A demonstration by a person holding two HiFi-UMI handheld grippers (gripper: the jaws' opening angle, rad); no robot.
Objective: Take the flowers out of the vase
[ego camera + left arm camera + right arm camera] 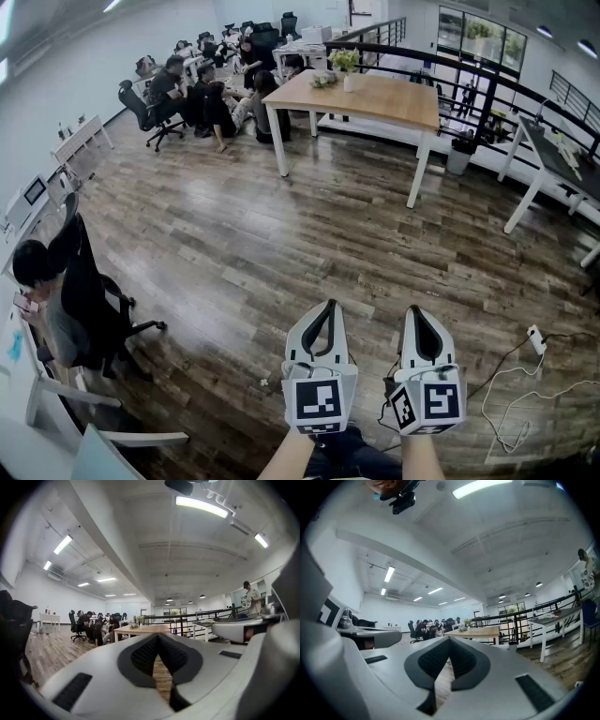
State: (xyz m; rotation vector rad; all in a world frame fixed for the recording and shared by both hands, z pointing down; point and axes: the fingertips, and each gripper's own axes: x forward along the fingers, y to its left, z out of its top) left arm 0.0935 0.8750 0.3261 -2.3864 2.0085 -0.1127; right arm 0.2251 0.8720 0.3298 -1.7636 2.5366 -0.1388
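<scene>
A white vase with green and pale flowers (347, 64) stands at the far edge of a wooden table (394, 98) across the room. A small bunch of flowers (323, 79) lies on the tabletop beside it. Both grippers are held low in front of me, far from the table and pointing level toward it. My left gripper (328, 303) is shut with nothing in it, and my right gripper (416, 309) is shut and empty too. The left gripper view shows the vase (139, 619) small beyond the shut tips (157, 634). In the right gripper view the vase (467, 622) sits just above the tips (449, 638).
Several people (211, 98) sit on chairs and on the floor left of the table. A person in a black office chair (56, 300) is close on my left. A black railing (487, 80) and a white desk (553, 159) stand to the right. A power strip with cables (536, 339) lies on the wooden floor.
</scene>
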